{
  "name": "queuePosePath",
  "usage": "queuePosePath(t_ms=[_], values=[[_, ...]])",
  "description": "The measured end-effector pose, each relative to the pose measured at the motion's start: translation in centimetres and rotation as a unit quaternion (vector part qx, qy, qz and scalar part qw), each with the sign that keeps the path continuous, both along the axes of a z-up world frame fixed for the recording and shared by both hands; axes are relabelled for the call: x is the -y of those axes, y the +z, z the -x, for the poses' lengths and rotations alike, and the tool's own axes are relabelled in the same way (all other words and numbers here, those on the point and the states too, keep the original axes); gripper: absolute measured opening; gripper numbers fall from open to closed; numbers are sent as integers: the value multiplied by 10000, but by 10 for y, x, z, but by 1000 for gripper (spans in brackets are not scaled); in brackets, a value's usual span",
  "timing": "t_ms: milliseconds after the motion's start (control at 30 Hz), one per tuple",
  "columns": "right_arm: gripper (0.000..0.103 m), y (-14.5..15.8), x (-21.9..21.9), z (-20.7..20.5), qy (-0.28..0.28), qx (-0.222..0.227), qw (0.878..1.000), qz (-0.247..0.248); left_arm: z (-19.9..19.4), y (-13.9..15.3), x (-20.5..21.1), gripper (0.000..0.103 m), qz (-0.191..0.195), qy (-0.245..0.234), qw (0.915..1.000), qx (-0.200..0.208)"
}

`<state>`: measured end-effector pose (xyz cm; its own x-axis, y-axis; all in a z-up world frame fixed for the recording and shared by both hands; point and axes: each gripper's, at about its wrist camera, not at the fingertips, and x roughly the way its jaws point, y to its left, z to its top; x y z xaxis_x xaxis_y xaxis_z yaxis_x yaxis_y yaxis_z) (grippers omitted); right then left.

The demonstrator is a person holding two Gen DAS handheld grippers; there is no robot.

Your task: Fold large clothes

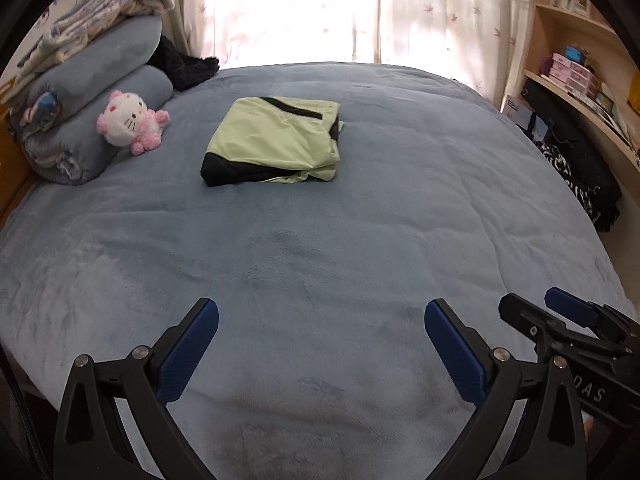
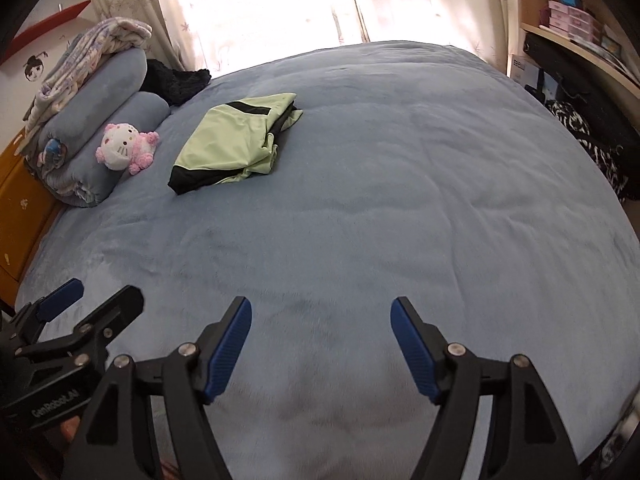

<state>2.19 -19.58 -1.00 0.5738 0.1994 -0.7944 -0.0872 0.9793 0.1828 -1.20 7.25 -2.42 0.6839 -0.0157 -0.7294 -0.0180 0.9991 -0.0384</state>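
now both grippers, left [image 1: 321,312] & right [image 2: 321,310], jaws apart w/ nothing between, folded green garment [image 1: 276,140] on bed [image 1: 360,220].

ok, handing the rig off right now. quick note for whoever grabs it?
Left tongs: open, nothing between them, above bare blanket.
Right tongs: open, empty, beside the left.
Green and black garment: folded into a compact stack, lying on the blue blanket toward the far side, near the pink plush toy.
Done: this piece looks folded and released.
Left: no other unfolded garment visible on the bed; check for the next item.
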Motion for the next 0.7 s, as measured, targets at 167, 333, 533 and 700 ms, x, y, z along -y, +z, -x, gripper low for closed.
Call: queuePosePath(t_ms=[167, 333, 533, 700], values=[[73, 14, 10, 15, -107, 220, 9997, 61, 14, 11, 10, 102, -81, -34, 9999, 119], [73, 27, 16, 19, -150, 333, 9993, 34, 26, 26, 16, 102, -114, -98, 9996, 236], [73, 44, 20, 25, -173, 583, 9981, 49, 33, 42, 16, 102, -32, -67, 9993, 372], [73, 52, 19, 27, -191, 751, 9969, 95, 37, 50, 17, 102, -79, -21, 9988, 492]])
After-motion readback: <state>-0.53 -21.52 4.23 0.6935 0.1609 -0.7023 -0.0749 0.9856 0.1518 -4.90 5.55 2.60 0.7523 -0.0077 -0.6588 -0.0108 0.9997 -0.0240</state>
